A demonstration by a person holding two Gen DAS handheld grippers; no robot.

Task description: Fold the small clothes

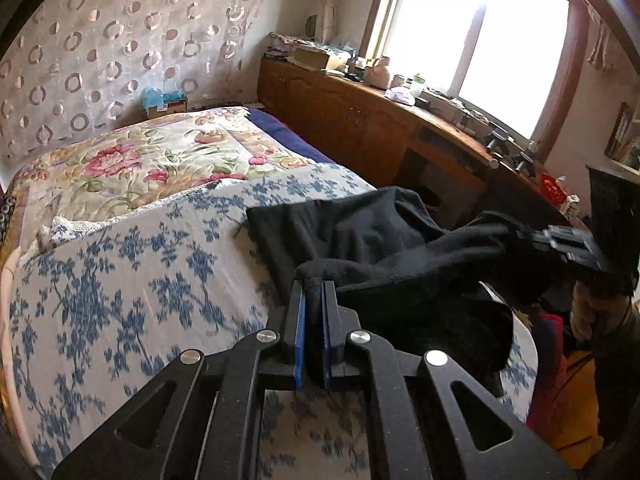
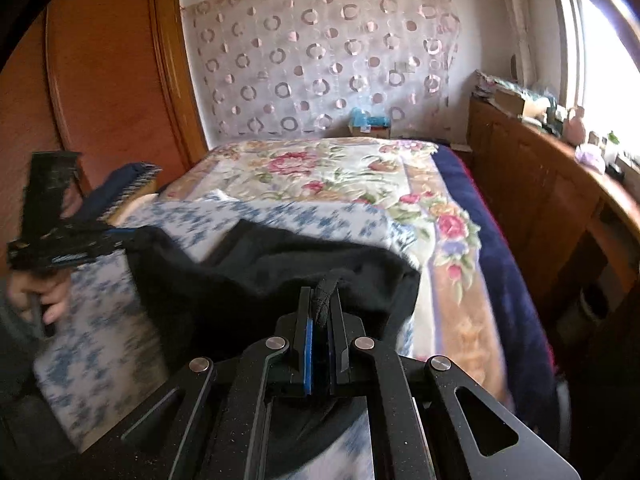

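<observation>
**Listener:** What are you holding, and where is it?

**Me:** A small black garment [image 1: 360, 240]. My left claw [image 1: 314, 284] is clamped tight on one bunched corner of it. My right claw [image 2: 322, 300] pinches another corner, fabric wedged between its blue pads [image 2: 307, 354]. The cloth hangs stretched between them, its far part resting on the blue-flowered sheet [image 1: 120, 280] near the bed's foot

**Listener:** How do you do this step well?

**Me:** I judge I should keep both corners level and taut, lay the cloth flat on the sheet, then bring the held edge over to meet the far edge squarely

**Listener:** Is there room to move?

**Me:** On the left, the sheet lies open and flat. Beyond it spreads a rose-patterned quilt [image 2: 340, 176]. To the right the bed edge drops close beside a wooden cabinet [image 1: 360, 120], so I would work leftward, away from that gap
</observation>
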